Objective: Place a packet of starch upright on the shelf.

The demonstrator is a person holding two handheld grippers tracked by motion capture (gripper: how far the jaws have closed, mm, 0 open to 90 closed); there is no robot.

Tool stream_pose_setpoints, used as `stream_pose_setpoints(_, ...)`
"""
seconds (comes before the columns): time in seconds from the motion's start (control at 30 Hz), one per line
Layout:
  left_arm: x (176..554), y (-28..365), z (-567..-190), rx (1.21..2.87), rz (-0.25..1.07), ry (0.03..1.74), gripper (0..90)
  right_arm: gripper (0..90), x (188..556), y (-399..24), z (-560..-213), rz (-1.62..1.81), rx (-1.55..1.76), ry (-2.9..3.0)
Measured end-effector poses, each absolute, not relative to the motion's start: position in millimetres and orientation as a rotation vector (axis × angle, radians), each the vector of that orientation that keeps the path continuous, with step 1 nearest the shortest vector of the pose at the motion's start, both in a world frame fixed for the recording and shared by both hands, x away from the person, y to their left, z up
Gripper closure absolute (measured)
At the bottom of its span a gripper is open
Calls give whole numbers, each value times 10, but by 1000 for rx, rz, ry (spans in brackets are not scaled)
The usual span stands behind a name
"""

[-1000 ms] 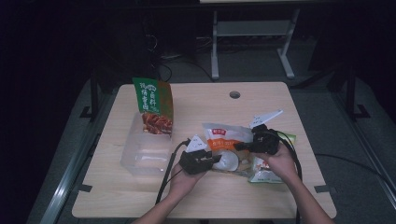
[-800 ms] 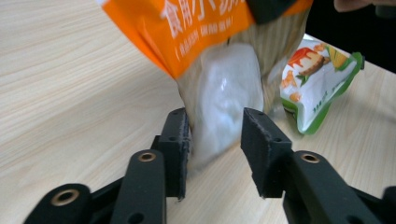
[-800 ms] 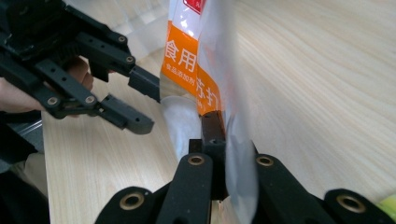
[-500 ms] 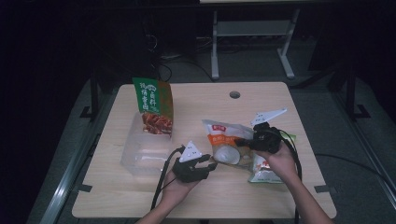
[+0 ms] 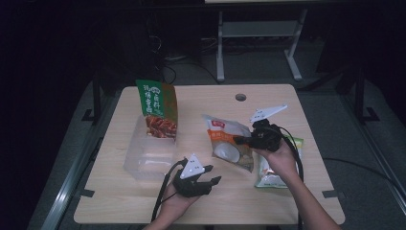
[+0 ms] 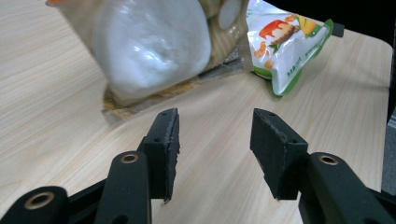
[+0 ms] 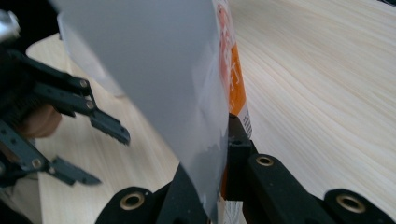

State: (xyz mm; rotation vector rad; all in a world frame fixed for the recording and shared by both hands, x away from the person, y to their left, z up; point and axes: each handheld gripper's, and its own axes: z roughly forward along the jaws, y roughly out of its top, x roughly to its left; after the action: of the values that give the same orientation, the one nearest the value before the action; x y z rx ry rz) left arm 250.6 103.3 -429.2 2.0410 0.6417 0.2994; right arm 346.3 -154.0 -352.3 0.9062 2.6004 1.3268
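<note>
Two claws share this step, and only one carries a load. Largest thing first: the wooden table (image 5: 297,103) spreads below both of them, with the clear plastic bin (image 5: 148,155) well off to the left of the left gripper (image 5: 207,176) and a green-topped snack bag (image 5: 157,108) standing at the bin's far end. Next in size is the orange-and-white snack pouch (image 5: 229,143), which hangs from the right gripper (image 5: 238,140); that claw's jaws are pressed together on the pouch's edge, the film rising straight up between them in the right gripper view (image 7: 154,70). The pouch is lifted and tilted, its lower corner near or perhaps touching the board; I cannot tell which.

The left gripper's jaws stand spread with nothing between them and have just been opening; the pouch sits ahead of and above them (image 6: 154,42). Beyond the pouch from that claw lies a smaller green-edged packet (image 6: 289,42), flat on the table, under the right forearm in the high view.

My reading is that the pouch is bound for the bin. To do it well, keep the pinch firm and close to the seam so the slick film does not slide, raise the pouch clear of the bin's wall before crossing, and hold the empty claw low and aside.
</note>
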Motion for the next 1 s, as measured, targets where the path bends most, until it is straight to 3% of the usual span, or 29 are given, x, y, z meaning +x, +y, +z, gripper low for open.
stream_pose_setpoints(1.0,2360,1114,-4307,2025,287,610,426,899,3624,-677,-2946,1405,690,2637)
